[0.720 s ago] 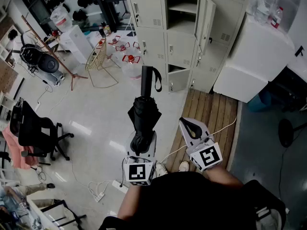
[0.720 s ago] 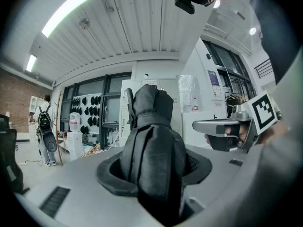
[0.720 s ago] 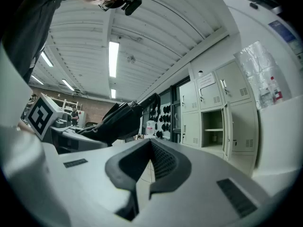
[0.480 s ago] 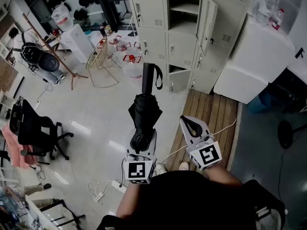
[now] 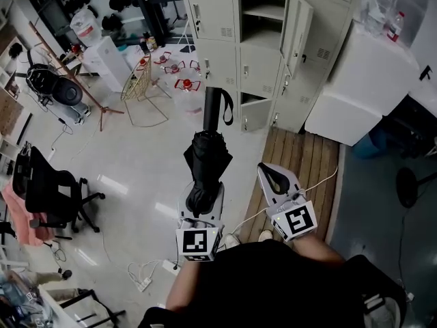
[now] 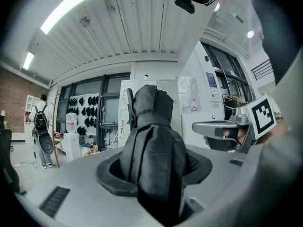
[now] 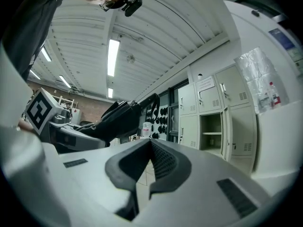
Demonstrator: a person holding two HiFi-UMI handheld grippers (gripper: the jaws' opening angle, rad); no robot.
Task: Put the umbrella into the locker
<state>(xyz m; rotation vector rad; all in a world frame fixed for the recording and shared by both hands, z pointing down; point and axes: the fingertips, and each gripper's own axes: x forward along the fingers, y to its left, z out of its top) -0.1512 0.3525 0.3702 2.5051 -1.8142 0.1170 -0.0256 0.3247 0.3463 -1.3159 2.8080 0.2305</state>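
In the head view, the left gripper (image 5: pixel 203 197) is clamping the lower end of the folded black umbrella (image 5: pixel 205 159), which is pointing away from the person toward the far grey locker (image 5: pixel 263 46), its handle and strap at the far end and well short of the cabinet. One upper locker door (image 5: pixel 298 26) is standing open, showing a shelf inside. The right gripper (image 5: pixel 274 178) is hovering just right of the umbrella, above the near edge of a wooden platform (image 5: pixel 300 159), with its jaws meeting at the tips. A black office chair (image 5: pixel 54 190) is sitting far left on the floor. In the left gripper view, the jaws are pressing on both sides of the umbrella's bundled fabric, and the right gripper is showing at the right. In the right gripper view, the jaws are lying closed together with nothing between them; the umbrella is reaching across at the left, and the open locker compartment is showing far right.
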